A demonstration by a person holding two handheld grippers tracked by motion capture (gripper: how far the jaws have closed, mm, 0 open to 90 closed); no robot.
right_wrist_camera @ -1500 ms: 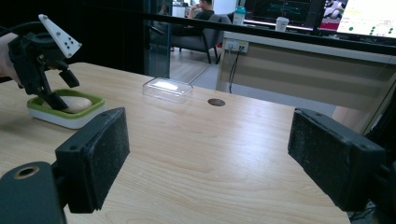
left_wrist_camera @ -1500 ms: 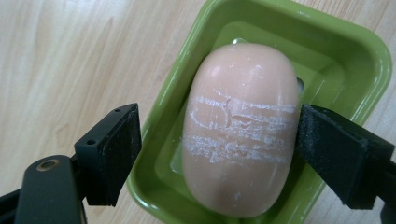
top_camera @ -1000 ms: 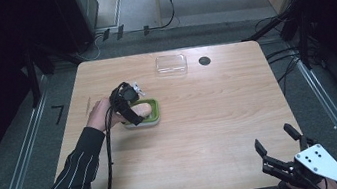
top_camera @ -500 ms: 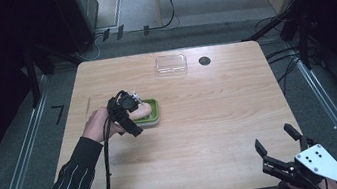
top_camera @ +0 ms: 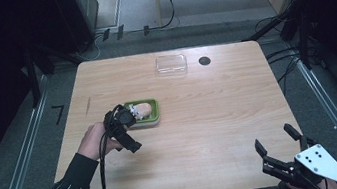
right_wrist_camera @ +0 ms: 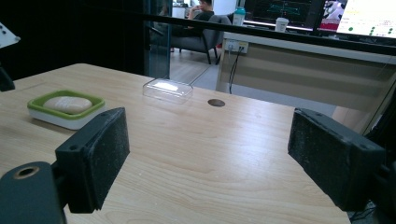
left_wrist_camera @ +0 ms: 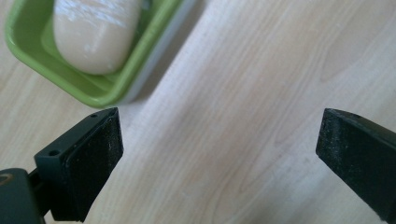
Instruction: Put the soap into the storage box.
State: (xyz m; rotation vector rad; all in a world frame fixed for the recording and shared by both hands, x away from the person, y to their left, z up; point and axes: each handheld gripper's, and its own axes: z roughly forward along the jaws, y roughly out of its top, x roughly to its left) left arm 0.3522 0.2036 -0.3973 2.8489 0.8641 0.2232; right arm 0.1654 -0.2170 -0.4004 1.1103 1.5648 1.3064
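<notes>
Both grippers stood open and empty; the left gripper (top_camera: 129, 114) had just widened, leaving the soap (top_camera: 141, 110) in its green dish (top_camera: 155, 117); next probably the clear lid (top_camera: 171, 64).

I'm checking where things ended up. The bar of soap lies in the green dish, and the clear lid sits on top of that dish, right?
Not quite. The bar of soap does lie in the green dish, but the clear lid is not on it. It lies apart on the table, near the far edge beside a dark round hole. The high view shows this.
</notes>
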